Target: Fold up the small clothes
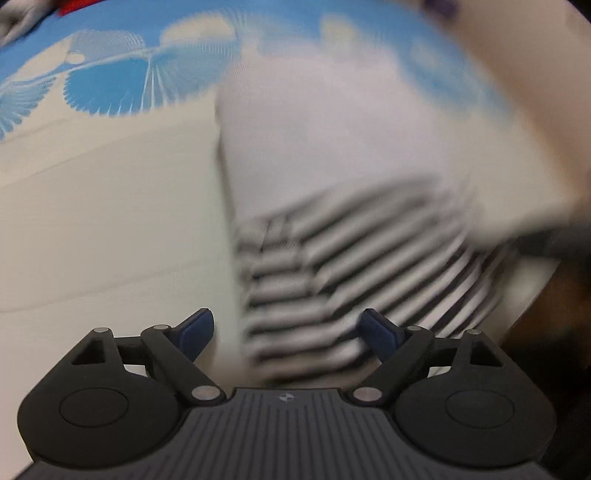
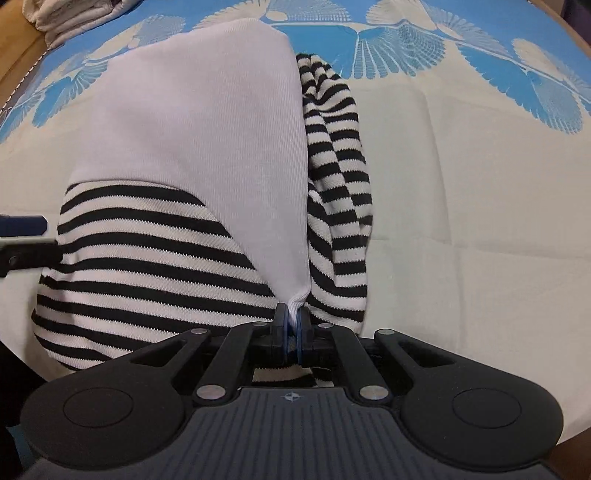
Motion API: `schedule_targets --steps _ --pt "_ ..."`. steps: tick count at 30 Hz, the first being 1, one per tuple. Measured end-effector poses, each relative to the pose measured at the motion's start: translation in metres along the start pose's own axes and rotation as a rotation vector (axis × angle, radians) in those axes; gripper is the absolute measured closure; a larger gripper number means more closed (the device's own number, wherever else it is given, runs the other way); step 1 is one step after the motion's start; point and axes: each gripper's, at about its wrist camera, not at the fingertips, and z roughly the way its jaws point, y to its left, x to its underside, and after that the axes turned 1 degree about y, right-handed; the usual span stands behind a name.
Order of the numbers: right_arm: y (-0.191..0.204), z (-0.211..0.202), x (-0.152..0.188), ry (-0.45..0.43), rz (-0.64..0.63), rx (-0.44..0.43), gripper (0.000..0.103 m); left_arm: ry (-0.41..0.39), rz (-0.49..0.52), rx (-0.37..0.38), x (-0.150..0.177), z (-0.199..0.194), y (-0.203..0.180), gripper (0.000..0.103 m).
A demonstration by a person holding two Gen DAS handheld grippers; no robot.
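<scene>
A small garment (image 2: 192, 147), pale lilac with black-and-white striped parts, lies on the cream and blue cloth. My right gripper (image 2: 293, 325) is shut on the garment's near lilac corner. A striped sleeve (image 2: 336, 177) lies bunched along its right side. In the left wrist view the same garment (image 1: 332, 166) is blurred; my left gripper (image 1: 286, 328) is open, its blue pads (image 1: 195, 328) either side of the striped hem (image 1: 314, 314), empty. The left gripper's tip (image 2: 26, 236) shows at the left edge of the right wrist view, beside the striped part.
The cream cloth with a blue shell pattern (image 2: 480, 184) covers the surface. White folded fabric (image 2: 74, 18) lies at the far left corner. A brown edge (image 2: 22, 62) runs along the left side.
</scene>
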Motion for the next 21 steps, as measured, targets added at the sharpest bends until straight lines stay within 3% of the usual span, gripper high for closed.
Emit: schedule_targets --steps 2,5,6,7,9,11,14,15,17,18,19,21 --pt "-0.006 -0.012 0.001 -0.054 0.019 -0.031 0.097 -0.025 0.056 -0.046 0.001 -0.001 -0.007 0.006" --pt "-0.027 -0.038 -0.005 -0.231 0.150 -0.149 0.094 -0.018 0.033 -0.029 0.000 -0.002 -0.005 0.006" --pt "-0.036 -0.045 -0.008 -0.295 0.212 -0.201 0.084 -0.019 0.032 -0.029 -0.001 -0.002 -0.006 0.006" --pt "-0.043 -0.048 -0.014 -0.345 0.275 -0.235 0.068 -0.022 0.037 -0.032 -0.001 -0.002 -0.006 0.006" --pt "-0.049 -0.045 -0.029 -0.412 0.376 -0.248 0.048 -0.021 0.037 -0.034 -0.002 -0.001 -0.010 0.006" --pt "-0.048 -0.033 -0.046 -0.437 0.429 -0.264 0.046 -0.018 0.025 -0.025 -0.003 0.000 -0.008 0.006" --pt "-0.045 -0.008 -0.066 -0.406 0.517 -0.327 0.046 -0.011 -0.001 -0.008 -0.001 0.001 -0.001 0.004" --pt "-0.041 0.000 -0.070 -0.391 0.533 -0.343 0.046 -0.009 -0.007 -0.003 -0.001 0.002 0.001 0.004" --pt "-0.033 0.007 -0.079 -0.382 0.524 -0.349 0.064 -0.008 -0.010 0.001 -0.003 0.004 0.005 0.004" --pt "-0.029 0.007 -0.081 -0.395 0.509 -0.355 0.092 -0.009 -0.011 0.001 -0.004 0.003 0.006 0.004" --pt "-0.026 0.005 -0.082 -0.410 0.499 -0.366 0.102 -0.012 -0.012 0.001 -0.004 0.003 0.007 0.004" --pt "-0.028 -0.007 -0.080 -0.490 0.503 -0.366 0.103 -0.017 -0.018 0.011 -0.005 0.003 0.009 0.004"
